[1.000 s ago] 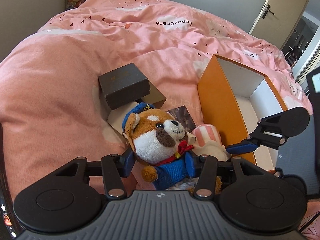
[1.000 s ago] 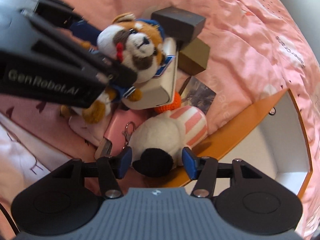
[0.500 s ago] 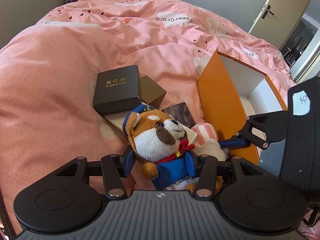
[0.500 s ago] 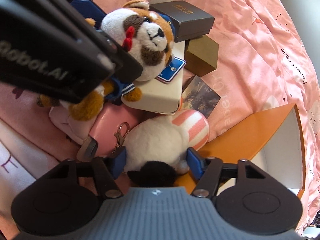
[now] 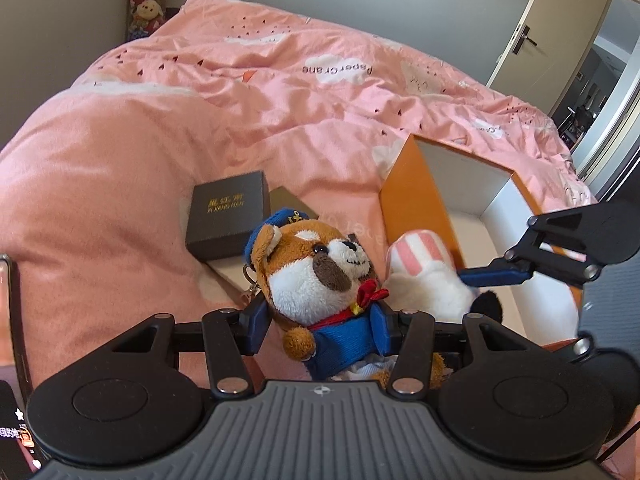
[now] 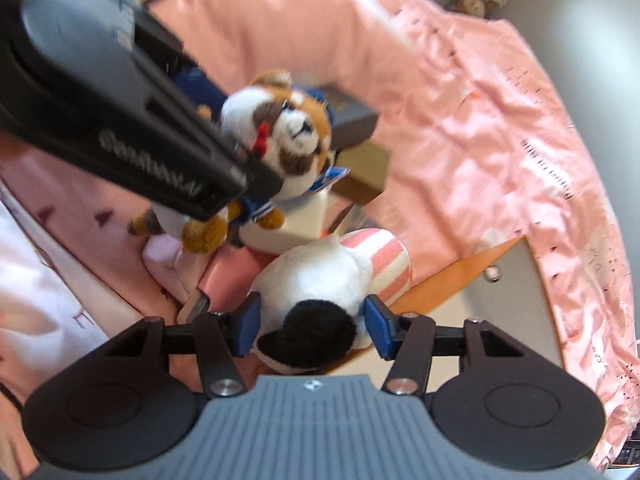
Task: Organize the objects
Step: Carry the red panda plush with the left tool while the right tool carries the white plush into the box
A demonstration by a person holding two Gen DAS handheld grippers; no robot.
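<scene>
While clamped in the left gripper [image 5: 320, 330], small brown-and-white plush dog in a blue sailor cap and jacket [image 5: 320, 280] sits upright with both blue pads pressed into its jacket, clear of the pink quilted bed cover [image 5: 120, 184]. Just beside it on the right, white plush toy with a pink-striped end and a black patch [image 6: 320, 284] caught in the right gripper [image 6: 312, 324]; jaws just been closing and now pinching the white body from both sides, black patch nearest the camera. Open orange cardboard box with a white inside [image 5: 416, 200] right behind that toy, near edge touching or almost touching it, can't say which. Off to the left, dark square gift box with gold lettering [image 5: 228, 216] lying on a flat cream box [image 5: 228, 272], olive-brown box [image 5: 292, 204] tucked behind. Also a pink pouch with a metal clasp [image 6: 224, 276] lying under the dog in the right wrist view, pretty blurry there. Pile of soft toys [image 5: 148, 4] in the far corner by the wall.
</scene>
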